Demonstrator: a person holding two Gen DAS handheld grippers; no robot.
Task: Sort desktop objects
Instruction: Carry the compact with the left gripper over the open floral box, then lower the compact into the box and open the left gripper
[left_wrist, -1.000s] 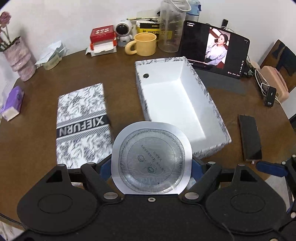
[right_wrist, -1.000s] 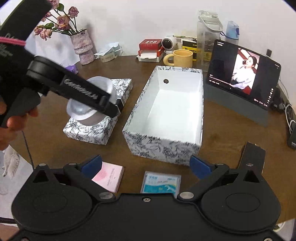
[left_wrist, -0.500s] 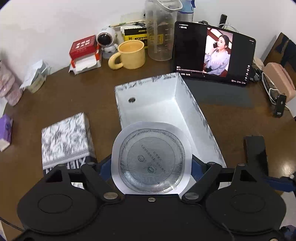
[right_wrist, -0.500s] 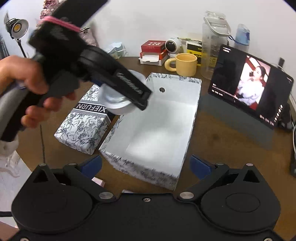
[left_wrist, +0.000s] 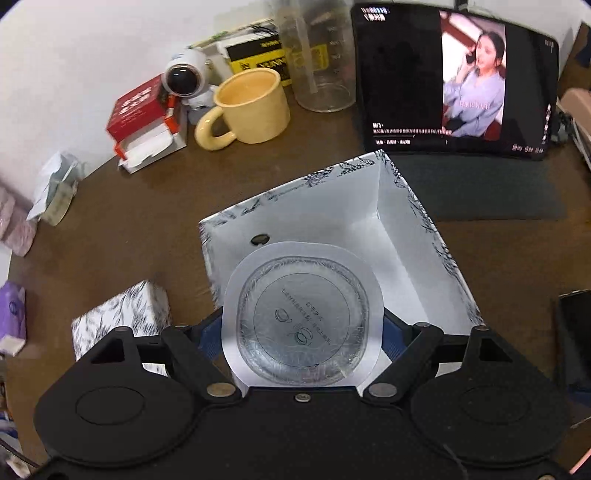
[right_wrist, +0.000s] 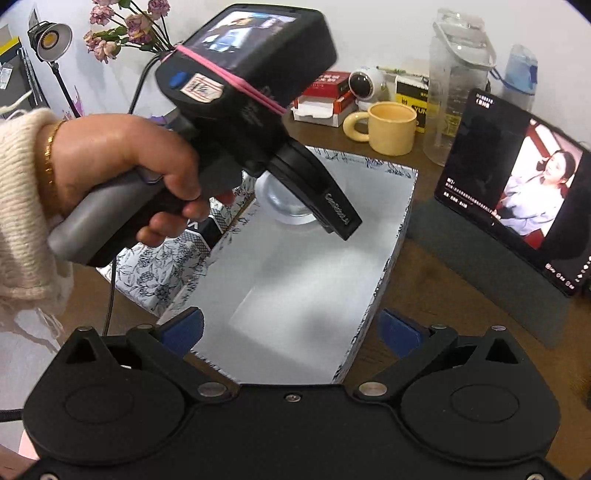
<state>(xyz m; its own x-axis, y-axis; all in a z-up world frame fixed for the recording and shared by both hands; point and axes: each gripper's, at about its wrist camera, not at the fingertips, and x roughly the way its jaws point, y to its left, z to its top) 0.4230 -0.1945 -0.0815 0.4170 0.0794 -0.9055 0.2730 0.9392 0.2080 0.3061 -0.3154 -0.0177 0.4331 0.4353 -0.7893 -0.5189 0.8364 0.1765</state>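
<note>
Left gripper (left_wrist: 302, 325) clamped on a sealed round cup with a foil-and-film lid (left_wrist: 302, 314), held above the far end of the open white storage box with a floral-print rim (left_wrist: 424, 221); the blue finger pads (left_wrist: 391, 332) press the cup from either side. In the right wrist view the same cup (right_wrist: 284, 199) appears beneath the left gripper's black body, inside the box outline near its far wall (whether it touches the box floor cannot be told). A person's hand (right_wrist: 147, 162) in a cream knit sleeve (right_wrist: 22, 206) grasps the grey handle. Right gripper (right_wrist: 291, 328) hovers over the near end of the box (right_wrist: 303, 280), fingers spread wide and holding nothing. The matching floral box lid (left_wrist: 122, 314) lies left of the box on the brown table (left_wrist: 129, 221). Along the far edge stand a yellow mug (left_wrist: 255, 107), a small white robot-shaped camera (left_wrist: 184, 77), a red-and-white carton (left_wrist: 144, 118) and a clear plastic jug (left_wrist: 317, 62); a tablet showing video (left_wrist: 454, 81) stands at far right.
</note>
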